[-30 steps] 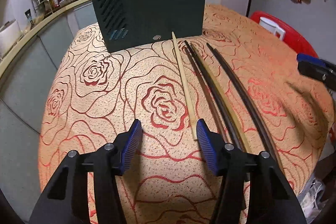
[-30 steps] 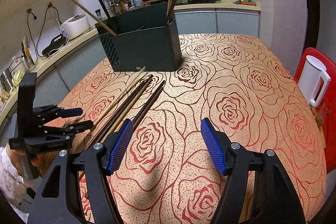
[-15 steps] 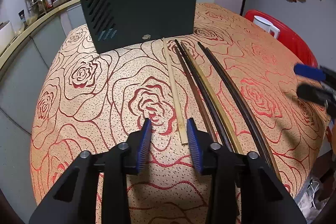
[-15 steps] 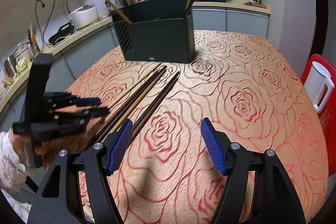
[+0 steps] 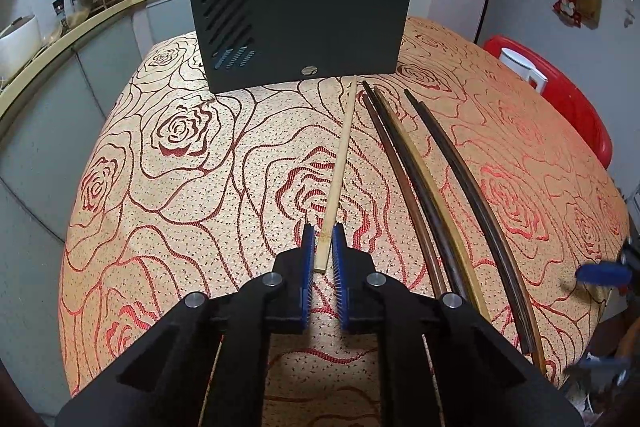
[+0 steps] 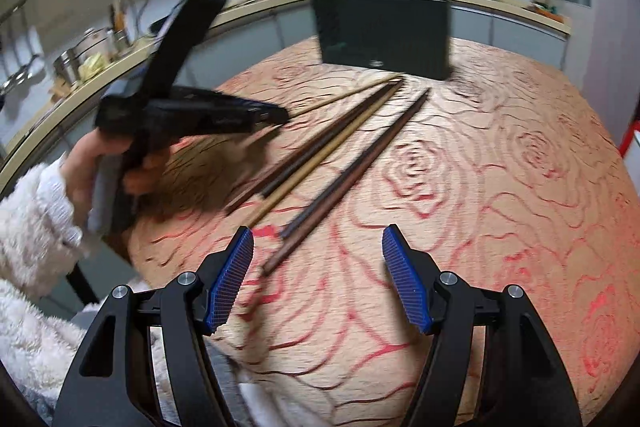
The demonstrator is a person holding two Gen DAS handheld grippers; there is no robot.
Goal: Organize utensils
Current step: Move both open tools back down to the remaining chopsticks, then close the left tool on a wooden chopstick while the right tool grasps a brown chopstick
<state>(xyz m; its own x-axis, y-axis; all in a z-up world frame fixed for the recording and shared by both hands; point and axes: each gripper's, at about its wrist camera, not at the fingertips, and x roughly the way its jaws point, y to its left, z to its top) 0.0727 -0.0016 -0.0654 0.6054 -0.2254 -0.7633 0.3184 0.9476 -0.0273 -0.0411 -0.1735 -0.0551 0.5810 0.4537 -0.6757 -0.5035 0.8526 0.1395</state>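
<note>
On worktop (image 5: 192, 187), left tool (image 5: 320, 247) pinches pale chopstick (image 5: 340, 163); right tool (image 6: 316, 279) gapes empty. Next: lift into dark holder (image 5: 304, 27).

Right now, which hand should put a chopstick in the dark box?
Left, probably. The left tool is shut on the pale chopstick, which points toward the holder. The right tool is open and empty.

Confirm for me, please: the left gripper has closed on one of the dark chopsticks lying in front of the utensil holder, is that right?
Not quite. The left gripper is shut on the pale bamboo chopstick, not a dark one. The dark chopsticks lie untouched beside it, in front of the utensil holder. The left wrist view shows this.
</note>
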